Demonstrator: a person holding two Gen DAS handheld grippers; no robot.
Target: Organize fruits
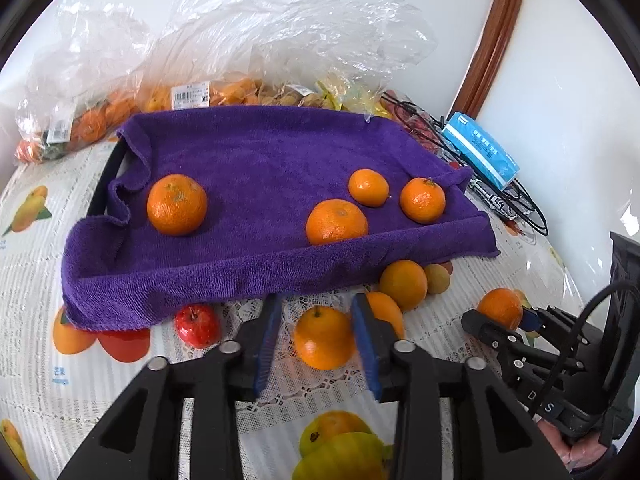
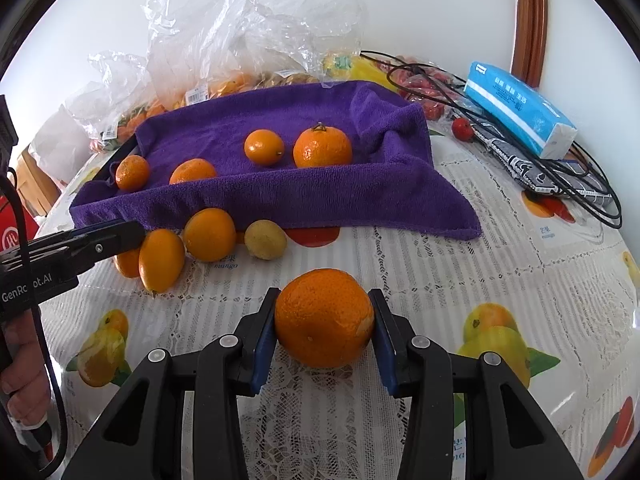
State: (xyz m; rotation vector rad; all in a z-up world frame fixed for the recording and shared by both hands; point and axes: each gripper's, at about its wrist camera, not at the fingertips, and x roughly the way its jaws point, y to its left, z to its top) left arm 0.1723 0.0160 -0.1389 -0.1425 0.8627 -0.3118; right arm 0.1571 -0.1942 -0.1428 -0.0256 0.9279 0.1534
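- Up front, the right gripper [image 2: 323, 322] is clamped on a mandarin [image 2: 323, 318], both blue pads pressed to its sides, over the lace tablecloth [image 2: 440, 264].
- Meanwhile the left gripper [image 1: 316, 334] has its jaws apart around an orange [image 1: 323, 338]; the right pad looks very near it, the left one shows a gap.
- Beyond, four mandarins sit on the purple towel [image 1: 256, 152], which lines a tray.
- Loose fruit lies just beside the towel's near edge.

A plush purple terry cloth [image 2: 280, 196] is draped beneath glossy, dimpled oranges [image 2: 323, 318], while crinkled clear plastic bags [image 2: 240, 28] are heaped behind on the lace-patterned counter [image 2: 460, 264].
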